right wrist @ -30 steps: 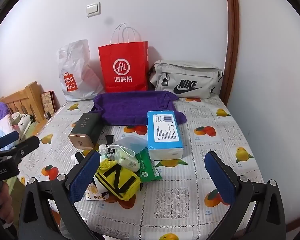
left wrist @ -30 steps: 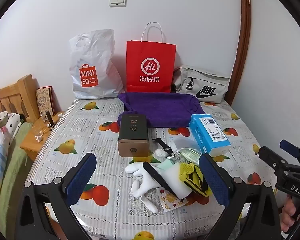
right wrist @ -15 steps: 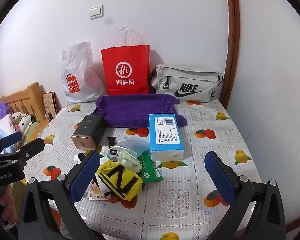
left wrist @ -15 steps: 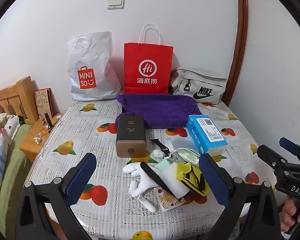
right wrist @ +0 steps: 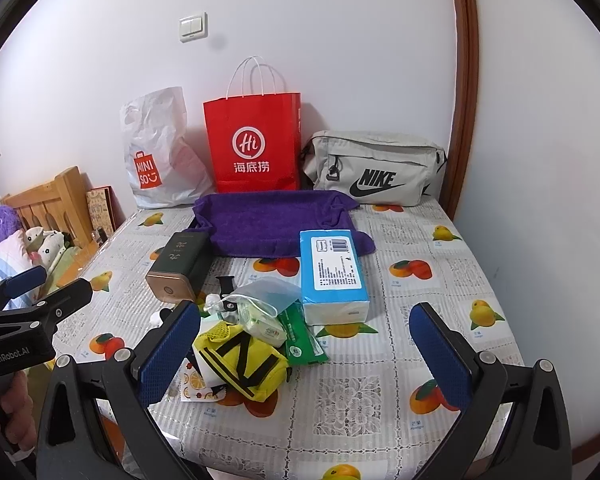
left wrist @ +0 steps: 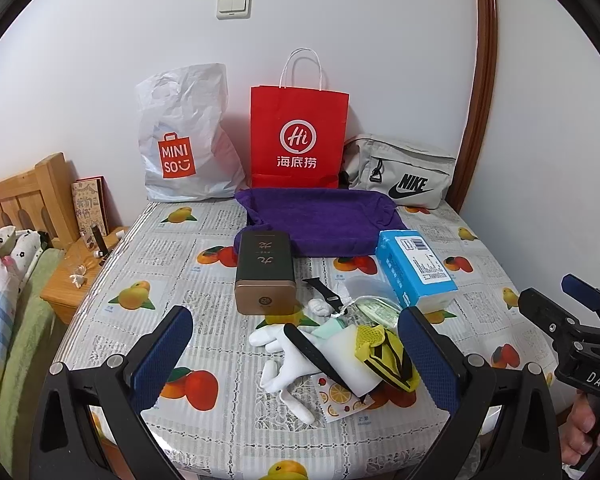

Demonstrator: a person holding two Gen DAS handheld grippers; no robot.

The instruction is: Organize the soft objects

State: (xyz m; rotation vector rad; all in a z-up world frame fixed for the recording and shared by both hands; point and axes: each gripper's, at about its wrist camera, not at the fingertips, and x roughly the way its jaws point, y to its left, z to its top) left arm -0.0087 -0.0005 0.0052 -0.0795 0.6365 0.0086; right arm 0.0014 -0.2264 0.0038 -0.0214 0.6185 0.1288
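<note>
A heap of soft things, a yellow mesh pouch and a white glove among them, lay near the front middle of the counter. At 12 o'clock from the heap sat the purple cloth tray, at 1 o'clock the blue tissue pack, at 11 o'clock the dark green box. The left claw and the right claw both hung spread wide and empty above the counter's near edge.
</note>
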